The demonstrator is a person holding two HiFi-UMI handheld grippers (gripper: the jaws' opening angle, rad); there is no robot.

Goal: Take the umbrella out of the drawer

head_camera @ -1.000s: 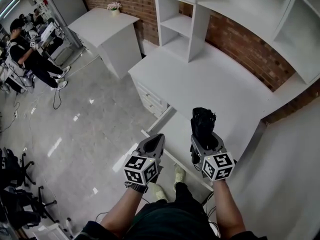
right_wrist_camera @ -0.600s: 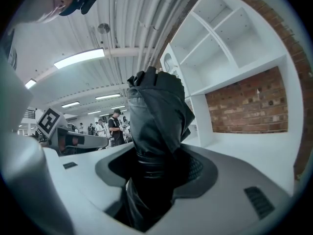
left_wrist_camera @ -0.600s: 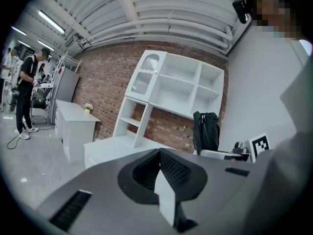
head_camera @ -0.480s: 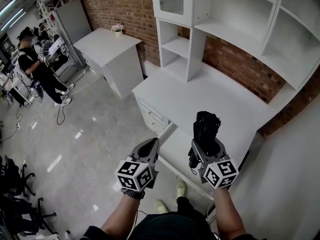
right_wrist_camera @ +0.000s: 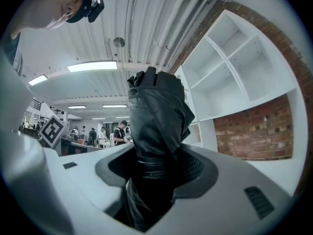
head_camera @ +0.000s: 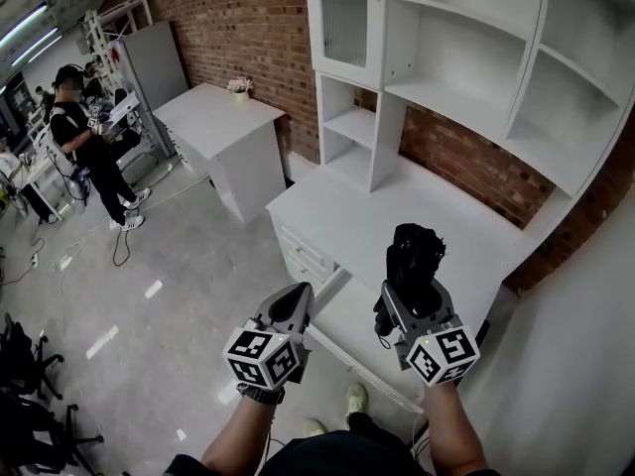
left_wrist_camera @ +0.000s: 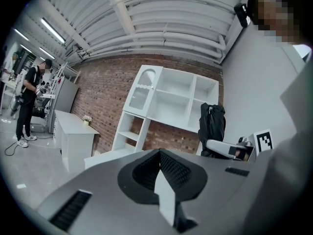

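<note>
Gripping the folded black umbrella (head_camera: 415, 254) tight in your right gripper (head_camera: 407, 300), you're holding it upright, up over the pulled-out drawer (head_camera: 342, 317) and the white desk (head_camera: 397, 206). Your left gripper (head_camera: 294, 300) is just hanging alongside, jaws pressed together, carrying nothing.

Both bare forearms reach forward side by side, the left forearm (head_camera: 236, 432) apart from the right forearm (head_camera: 448, 426). The left gripper (head_camera: 300, 294) (marker cube at the wrist end) points ahead, jaws pressed together with nothing between them. The right gripper (head_camera: 411, 296) is clamped on a folded black umbrella (head_camera: 414, 254), which stands up out of its jaws.
</note>
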